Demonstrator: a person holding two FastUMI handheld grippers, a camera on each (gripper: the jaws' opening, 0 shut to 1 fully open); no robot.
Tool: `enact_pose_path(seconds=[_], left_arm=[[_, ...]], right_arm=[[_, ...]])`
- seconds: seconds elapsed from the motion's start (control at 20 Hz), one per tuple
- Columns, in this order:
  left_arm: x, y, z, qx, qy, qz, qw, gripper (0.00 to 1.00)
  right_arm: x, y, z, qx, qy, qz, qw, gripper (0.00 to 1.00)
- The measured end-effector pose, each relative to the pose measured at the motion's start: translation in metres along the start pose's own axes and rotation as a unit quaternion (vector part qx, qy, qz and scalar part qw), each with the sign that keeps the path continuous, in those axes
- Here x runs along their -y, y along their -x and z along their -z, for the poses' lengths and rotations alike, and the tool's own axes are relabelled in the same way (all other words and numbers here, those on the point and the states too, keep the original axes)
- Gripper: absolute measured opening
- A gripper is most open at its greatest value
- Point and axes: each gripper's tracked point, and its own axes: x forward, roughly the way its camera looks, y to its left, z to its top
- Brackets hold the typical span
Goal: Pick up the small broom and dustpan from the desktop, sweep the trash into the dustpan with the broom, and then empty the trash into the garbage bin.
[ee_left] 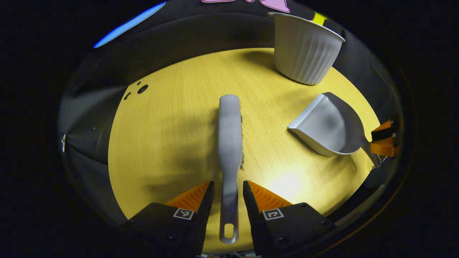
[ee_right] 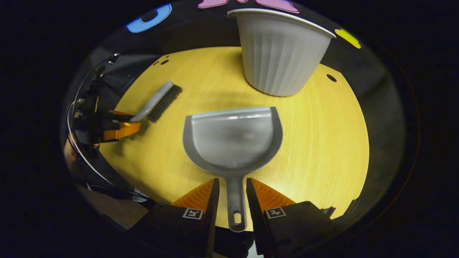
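The grey small broom (ee_left: pixel 229 136) lies on the yellow desktop (ee_left: pixel 161 143), bristles to its right, handle pointing at me. My left gripper (ee_left: pixel 228 193) is open, its orange fingers on either side of the handle with small gaps. In the right gripper view the broom (ee_right: pixel 157 100) lies at the left with the left gripper (ee_right: pixel 122 123) at its handle. The grey dustpan (ee_right: pixel 233 139) lies flat, mouth facing the bin. My right gripper (ee_right: pixel 232 191) is open around the dustpan's handle (ee_right: pixel 236 200). The dustpan (ee_left: pixel 330 127) and right gripper (ee_left: pixel 383 139) show at the right of the left gripper view.
A white ribbed garbage bin (ee_right: pixel 279 53) stands upright at the back of the desktop (ee_right: pixel 322 136), just beyond the dustpan; the bin (ee_left: pixel 304 53) is at the upper right in the left gripper view. Small dark holes (ee_left: pixel 142 89) mark the far left of the tabletop.
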Motion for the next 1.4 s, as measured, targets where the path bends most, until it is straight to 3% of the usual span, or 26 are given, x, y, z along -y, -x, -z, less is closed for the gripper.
enact_pose_path(seconds=[0.05,0.1,0.3,0.45,0.55,0.6,0.65,0.7,0.75,0.85,1.05,1.2,1.4], left_arm=[[0.000,0.005,-0.004,0.007,0.001,0.000,1.000,0.57],[0.000,0.012,-0.008,0.015,0.003,0.000,1.000,0.58],[0.000,0.048,-0.037,0.076,0.017,-0.007,0.997,0.61],[0.004,0.081,-0.076,0.147,0.030,-0.002,0.989,0.64],[0.008,0.109,-0.108,0.211,0.034,0.006,0.977,0.62],[0.009,0.124,-0.123,0.240,0.035,0.007,0.970,0.62],[0.010,0.140,-0.137,0.268,0.034,0.008,0.963,0.62],[0.009,0.153,-0.149,0.294,0.034,0.011,0.955,0.63],[0.012,0.166,-0.161,0.319,0.033,0.017,0.947,0.64],[0.022,0.189,-0.175,0.358,0.033,0.033,0.932,0.69],[0.029,0.218,-0.193,0.400,0.038,0.044,0.915,0.81],[0.025,0.234,-0.203,0.437,0.037,0.030,0.898,0.84],[0.022,0.249,-0.213,0.458,0.048,0.016,0.888,0.84]], right_arm=[[-0.003,0.009,-0.008,0.020,0.002,-0.003,1.000,0.57],[-0.004,0.020,-0.018,0.041,0.005,-0.003,0.999,0.49],[-0.008,0.061,-0.060,0.129,0.020,0.013,0.991,0.52],[-0.013,0.091,-0.093,0.196,0.016,0.023,0.980,0.53],[-0.014,0.106,-0.111,0.229,0.010,0.030,0.973,0.54],[-0.015,0.114,-0.119,0.241,0.009,0.033,0.970,0.50],[-0.016,0.124,-0.128,0.253,0.009,0.034,0.967,0.65],[-0.016,0.133,-0.139,0.268,0.011,0.041,0.963,0.55],[-0.016,0.140,-0.146,0.282,0.014,0.048,0.958,0.61],[-0.017,0.157,-0.159,0.310,0.018,0.060,0.948,0.62],[-0.019,0.179,-0.176,0.350,0.021,0.084,0.933,0.75],[-0.018,0.186,-0.183,0.373,0.006,0.089,0.924,0.96],[-0.010,0.197,-0.192,0.393,0.002,0.094,0.915,0.98]])
